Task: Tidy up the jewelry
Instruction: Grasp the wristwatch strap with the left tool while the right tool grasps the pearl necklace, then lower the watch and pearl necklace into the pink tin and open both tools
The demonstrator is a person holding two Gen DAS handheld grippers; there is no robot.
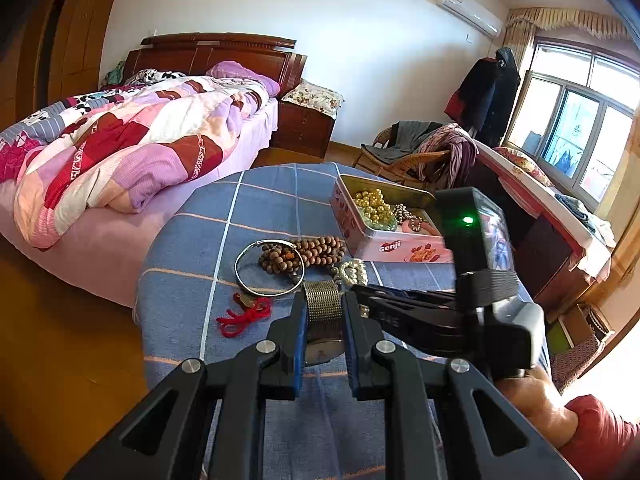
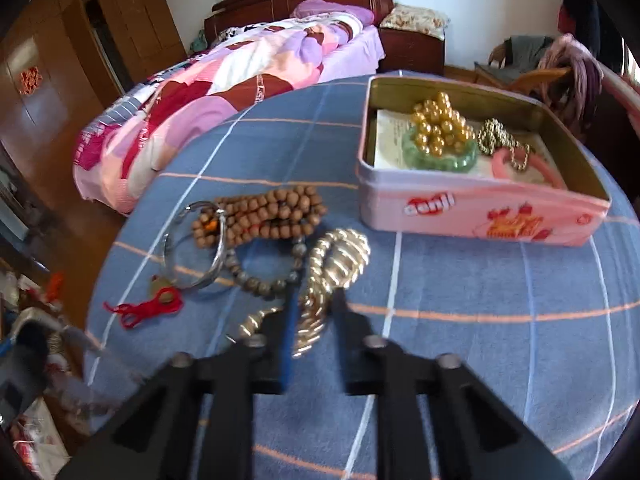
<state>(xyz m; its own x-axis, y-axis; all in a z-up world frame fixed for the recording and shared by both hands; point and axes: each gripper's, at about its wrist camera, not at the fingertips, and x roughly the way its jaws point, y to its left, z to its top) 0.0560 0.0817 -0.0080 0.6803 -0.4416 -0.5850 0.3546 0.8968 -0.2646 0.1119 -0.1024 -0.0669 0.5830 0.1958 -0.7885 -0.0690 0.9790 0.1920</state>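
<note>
Watch (image 1: 324, 312) strap running straight ahead, clamped in left tool (image 1: 323, 320), right tool (image 2: 314, 316) seemingly gripping gold chain (image 2: 320, 300).

A round table (image 2: 480, 280) under a blue checked cloth carries an open pink tin box (image 2: 480, 216), a heap of brown wooden beads (image 2: 264, 212), a silver bangle (image 2: 196, 256), a grey bead bracelet (image 2: 260, 280), a gold chain (image 2: 340, 256) and a red cord (image 2: 148, 308).

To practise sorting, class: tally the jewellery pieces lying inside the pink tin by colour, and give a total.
Gold: 2, the beads and the chain
Green: 1, the bracelet
Pink: 1, the bangle
Total: 4
</note>
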